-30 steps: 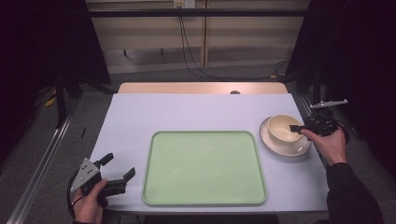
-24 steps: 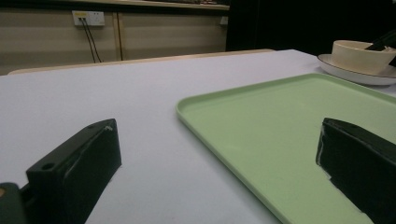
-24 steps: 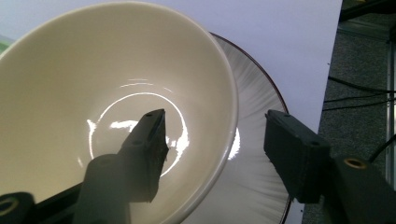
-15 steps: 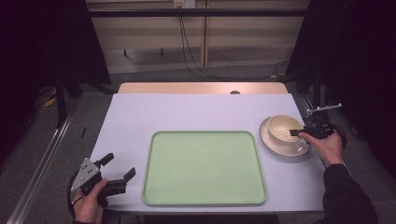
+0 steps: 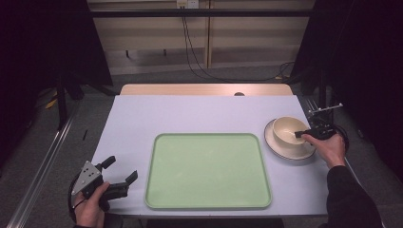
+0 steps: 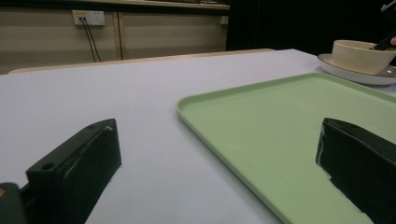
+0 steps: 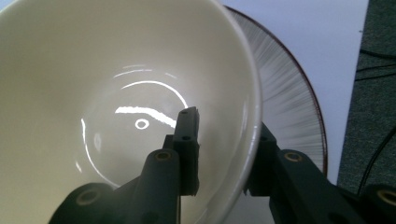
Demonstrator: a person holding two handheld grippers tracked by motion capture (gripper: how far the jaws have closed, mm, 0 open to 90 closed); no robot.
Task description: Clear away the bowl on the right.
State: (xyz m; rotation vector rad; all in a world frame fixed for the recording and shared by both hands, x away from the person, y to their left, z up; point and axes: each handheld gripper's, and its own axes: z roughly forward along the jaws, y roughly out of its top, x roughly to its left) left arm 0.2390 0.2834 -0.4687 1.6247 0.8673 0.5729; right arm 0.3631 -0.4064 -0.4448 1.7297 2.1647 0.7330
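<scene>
A cream bowl (image 5: 290, 129) (image 7: 116, 70) stands on a pale plate (image 5: 285, 151) (image 7: 289, 107) at the table's right edge. My right gripper (image 5: 300, 135) (image 7: 226, 128) straddles the bowl's near rim, one jaw inside and one outside against the wall. Its jaws have just been closing, and a narrow gap still shows between the inner pad and the wall. My left gripper (image 5: 121, 173) (image 6: 215, 140) rests open on the table at the front left, holding nothing, beside an empty green tray (image 5: 209, 171) (image 6: 280, 121). The bowl (image 6: 359, 53) shows far off in the left gripper view.
The white table (image 5: 199, 114) ends close behind the plate on the right, with dark floor and cables beyond. A wooden strip (image 5: 204, 89) runs along the far edge. A rail (image 5: 43, 166) lies on the floor at the left.
The right gripper's jaws have narrowed around the bowl's rim and the hand has shifted slightly toward the bowl. The left gripper has stayed put.
</scene>
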